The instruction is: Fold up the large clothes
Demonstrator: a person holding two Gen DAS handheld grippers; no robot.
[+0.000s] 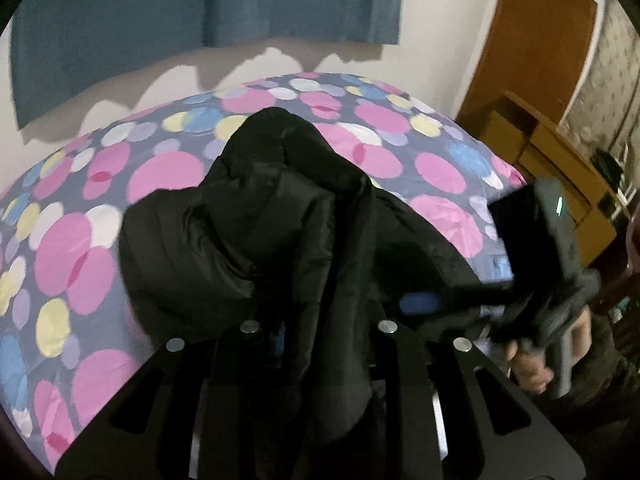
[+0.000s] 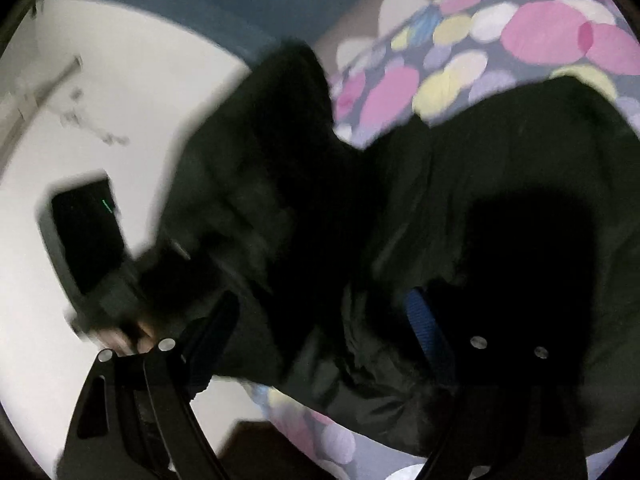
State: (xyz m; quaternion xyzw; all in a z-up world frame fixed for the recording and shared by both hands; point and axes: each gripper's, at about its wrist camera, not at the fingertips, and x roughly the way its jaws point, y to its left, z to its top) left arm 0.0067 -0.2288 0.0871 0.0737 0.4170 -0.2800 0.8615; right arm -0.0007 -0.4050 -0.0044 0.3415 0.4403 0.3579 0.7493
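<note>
1. The left gripper (image 1: 320,332) was clamped on a fold of the black padded jacket (image 1: 248,216), which ran up between its fingers and bulged ahead of them.
2. Beyond and beneath the jacket lay the spotted bedspread (image 1: 152,168), with a blue curtain (image 1: 160,12) far ahead.
3. To its right, the right gripper (image 1: 420,304) reached into the same jacket.
4. In the right wrist view the jacket (image 2: 500,160) draped over the right gripper (image 2: 320,332); its fingers stood wide, though blur left the grip unclear.
</note>
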